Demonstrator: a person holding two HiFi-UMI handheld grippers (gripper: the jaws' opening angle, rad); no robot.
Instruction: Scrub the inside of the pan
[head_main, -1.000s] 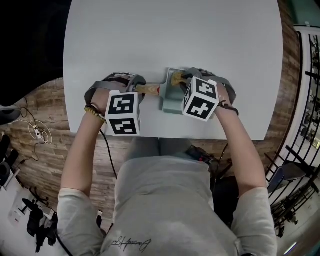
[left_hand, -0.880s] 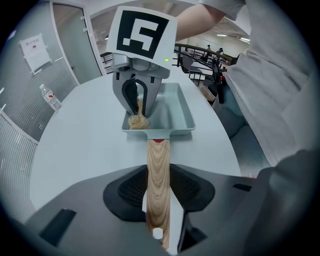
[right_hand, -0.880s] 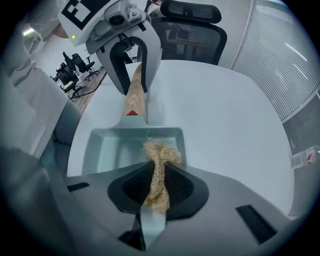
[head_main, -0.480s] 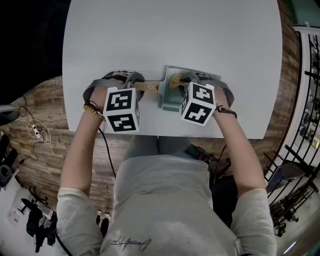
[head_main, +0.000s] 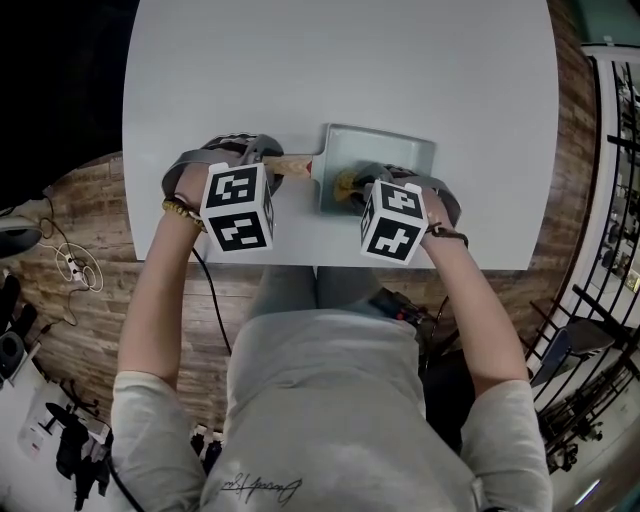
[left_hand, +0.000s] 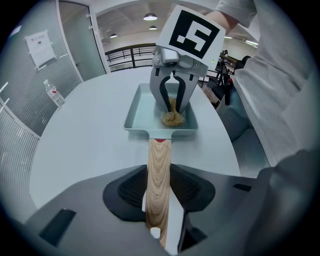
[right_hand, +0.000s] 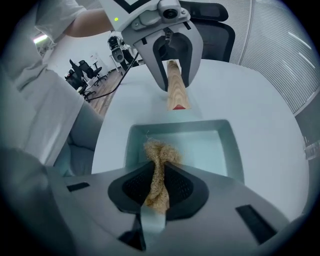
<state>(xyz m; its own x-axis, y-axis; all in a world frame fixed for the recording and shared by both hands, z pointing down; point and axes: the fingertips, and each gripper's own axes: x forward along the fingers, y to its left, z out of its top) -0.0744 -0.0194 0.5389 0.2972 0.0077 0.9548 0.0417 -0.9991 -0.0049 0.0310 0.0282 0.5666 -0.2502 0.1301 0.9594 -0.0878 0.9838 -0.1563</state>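
A pale green rectangular pan with a wooden handle lies on the table near its front edge. My left gripper is shut on the wooden handle, which runs straight out between its jaws. My right gripper is shut on a tan fibrous scrubber. The scrubber's tip rests on the pan floor at the side near the person. In the right gripper view, the left gripper faces me, clamped on the handle.
The pan sits on a light grey round table, whose front edge is close below both grippers. A water bottle stands far off at the table's other side. An office chair stands behind the table.
My right gripper has drawn the scrubber from the pan's far side back toward the person, uncovering the far part of the pan. The left gripper has kept its hold on the handle.
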